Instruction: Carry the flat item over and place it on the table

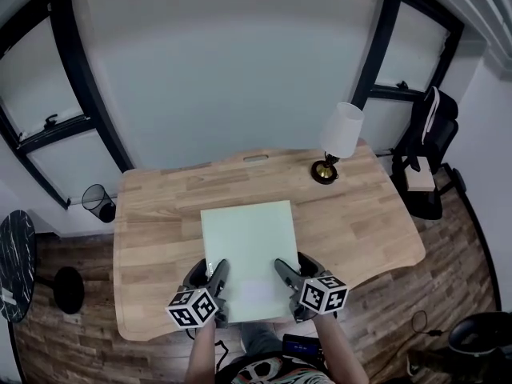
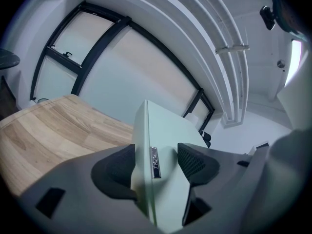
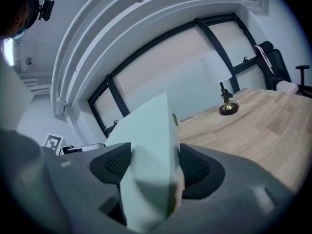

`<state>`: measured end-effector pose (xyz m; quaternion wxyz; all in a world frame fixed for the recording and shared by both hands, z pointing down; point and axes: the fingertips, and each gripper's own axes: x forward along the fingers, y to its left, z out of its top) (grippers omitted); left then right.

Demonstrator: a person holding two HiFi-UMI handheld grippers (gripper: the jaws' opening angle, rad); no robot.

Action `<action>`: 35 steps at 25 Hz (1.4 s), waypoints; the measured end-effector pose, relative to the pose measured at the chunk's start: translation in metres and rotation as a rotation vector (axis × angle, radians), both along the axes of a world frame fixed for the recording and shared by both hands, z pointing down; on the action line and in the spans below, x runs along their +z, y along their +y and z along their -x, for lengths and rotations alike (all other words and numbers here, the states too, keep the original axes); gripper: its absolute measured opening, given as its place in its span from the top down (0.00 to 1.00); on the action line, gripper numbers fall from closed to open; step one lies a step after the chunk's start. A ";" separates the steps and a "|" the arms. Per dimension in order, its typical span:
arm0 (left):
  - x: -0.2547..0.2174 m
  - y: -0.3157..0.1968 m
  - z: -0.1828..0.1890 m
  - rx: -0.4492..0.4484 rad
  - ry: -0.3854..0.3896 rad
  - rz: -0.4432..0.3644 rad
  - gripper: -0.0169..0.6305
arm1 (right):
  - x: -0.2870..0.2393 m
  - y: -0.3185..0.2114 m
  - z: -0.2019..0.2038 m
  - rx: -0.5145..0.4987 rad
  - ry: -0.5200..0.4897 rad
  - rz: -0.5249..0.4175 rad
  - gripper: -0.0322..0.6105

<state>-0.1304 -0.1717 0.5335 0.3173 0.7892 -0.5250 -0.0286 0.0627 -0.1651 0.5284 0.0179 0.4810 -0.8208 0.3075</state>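
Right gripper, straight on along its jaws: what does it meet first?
The right gripper is shut on the pale green panel, which leads. Past it the line looks free over the wooden table up to the window, lamp off to the right; depth is unclear.

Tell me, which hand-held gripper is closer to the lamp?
Right. The right hand-held gripper clamps the near-right edge of the flat board, on the side of the table where the lamp stands; the left hand-held gripper clamps the near-left edge, farther away.
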 end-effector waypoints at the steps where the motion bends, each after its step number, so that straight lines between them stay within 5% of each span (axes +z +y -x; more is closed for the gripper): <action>1: 0.000 -0.001 0.001 -0.002 -0.001 0.000 0.55 | 0.000 -0.002 0.000 -0.002 -0.002 0.000 0.48; 11: 0.006 -0.018 0.010 -0.027 -0.014 0.009 0.55 | 0.009 -0.023 0.009 -0.025 -0.014 0.013 0.48; 35: 0.085 -0.043 0.022 -0.055 -0.019 0.186 0.57 | 0.088 -0.053 0.021 -0.048 -0.024 0.198 0.48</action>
